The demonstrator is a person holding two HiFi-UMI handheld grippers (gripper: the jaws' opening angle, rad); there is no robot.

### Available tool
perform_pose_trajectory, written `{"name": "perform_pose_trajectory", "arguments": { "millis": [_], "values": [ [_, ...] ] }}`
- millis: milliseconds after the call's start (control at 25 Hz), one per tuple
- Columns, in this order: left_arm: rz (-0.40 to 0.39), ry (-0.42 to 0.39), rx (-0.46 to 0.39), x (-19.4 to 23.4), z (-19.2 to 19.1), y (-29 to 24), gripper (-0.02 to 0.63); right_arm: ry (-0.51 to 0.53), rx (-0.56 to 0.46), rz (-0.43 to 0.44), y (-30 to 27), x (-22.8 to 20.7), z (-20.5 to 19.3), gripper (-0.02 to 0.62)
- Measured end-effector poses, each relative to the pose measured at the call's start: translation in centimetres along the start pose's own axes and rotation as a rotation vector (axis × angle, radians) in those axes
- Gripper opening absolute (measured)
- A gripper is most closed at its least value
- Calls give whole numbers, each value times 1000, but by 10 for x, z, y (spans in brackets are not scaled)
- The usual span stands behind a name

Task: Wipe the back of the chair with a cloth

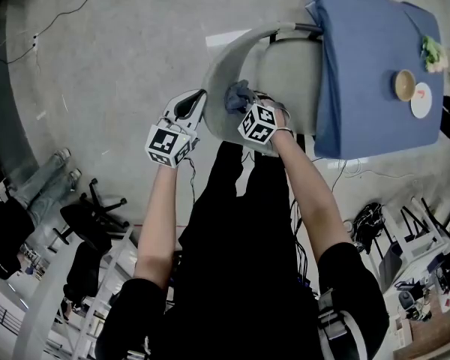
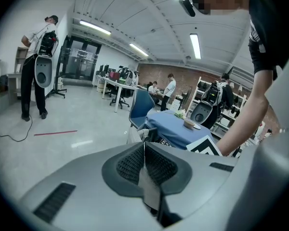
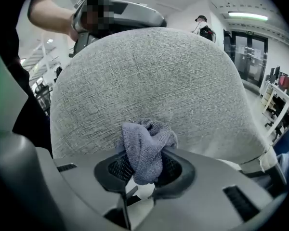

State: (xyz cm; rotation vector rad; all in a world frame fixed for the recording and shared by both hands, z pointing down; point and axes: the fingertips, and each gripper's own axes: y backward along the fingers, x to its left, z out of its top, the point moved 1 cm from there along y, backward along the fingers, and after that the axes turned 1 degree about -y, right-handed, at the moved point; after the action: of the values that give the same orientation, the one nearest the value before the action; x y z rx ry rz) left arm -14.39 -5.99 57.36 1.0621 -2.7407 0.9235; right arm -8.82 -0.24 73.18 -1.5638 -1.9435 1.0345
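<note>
The grey fabric chair back (image 3: 149, 85) fills the right gripper view; in the head view the same chair back (image 1: 225, 58) curves just ahead of both hands. My right gripper (image 3: 144, 170) is shut on a blue-grey cloth (image 3: 144, 148), and the bunched cloth (image 1: 238, 96) presses against the chair back. My left gripper (image 2: 144, 165) is shut with nothing between its jaws. It hovers to the left of the chair back (image 1: 186, 111), pointing out over the floor.
A table with a blue cover (image 1: 375, 73) stands right behind the chair, carrying a bowl (image 1: 404, 84) and a plate (image 1: 421, 100). Cables lie on the grey floor (image 1: 97, 66). Office chairs (image 1: 90, 223), shelving and clutter sit behind me. Other people (image 2: 36, 66) stand in the room.
</note>
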Motion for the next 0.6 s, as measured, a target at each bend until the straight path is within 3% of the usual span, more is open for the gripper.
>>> {"name": "perform_pose_trajectory", "arguments": {
  "millis": [600],
  "values": [
    [12,1,-1,-1,2,1,26,28,61,122,4,48,-36,112]
  ]
}}
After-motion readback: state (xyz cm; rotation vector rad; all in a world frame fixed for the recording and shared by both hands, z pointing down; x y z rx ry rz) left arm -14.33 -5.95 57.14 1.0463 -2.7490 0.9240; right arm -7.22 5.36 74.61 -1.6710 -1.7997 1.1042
